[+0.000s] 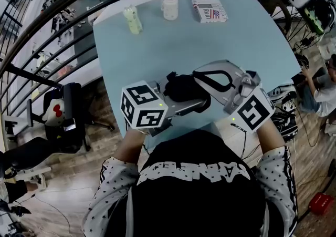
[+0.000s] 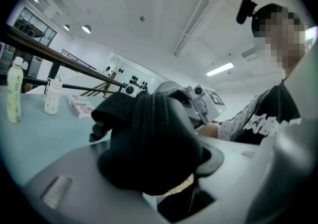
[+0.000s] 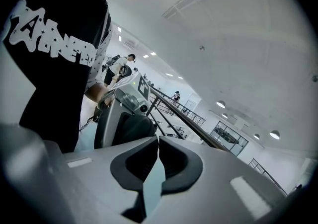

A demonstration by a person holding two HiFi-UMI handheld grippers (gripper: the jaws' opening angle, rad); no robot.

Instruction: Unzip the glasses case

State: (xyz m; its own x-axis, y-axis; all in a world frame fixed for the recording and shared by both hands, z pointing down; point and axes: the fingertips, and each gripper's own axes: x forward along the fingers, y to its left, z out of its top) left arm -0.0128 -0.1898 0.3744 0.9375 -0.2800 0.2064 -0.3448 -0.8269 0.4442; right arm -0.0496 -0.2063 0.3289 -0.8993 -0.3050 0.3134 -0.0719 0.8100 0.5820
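Head view: left hand-held gripper (image 1: 197,105) pinches glasses case (image 1: 181,88) at table edge (image 1: 207,122), right (image 1: 198,74) closed.

The glasses case (image 1: 184,89) is held in the left tool (image 1: 189,103) above the near edge of the table (image 1: 220,36), with the right tool (image 1: 210,78) just to its right. Along the far edge, two bottles (image 1: 133,19) (image 1: 170,4) are stood side by side, and a packet (image 1: 208,6) is laid to their right.
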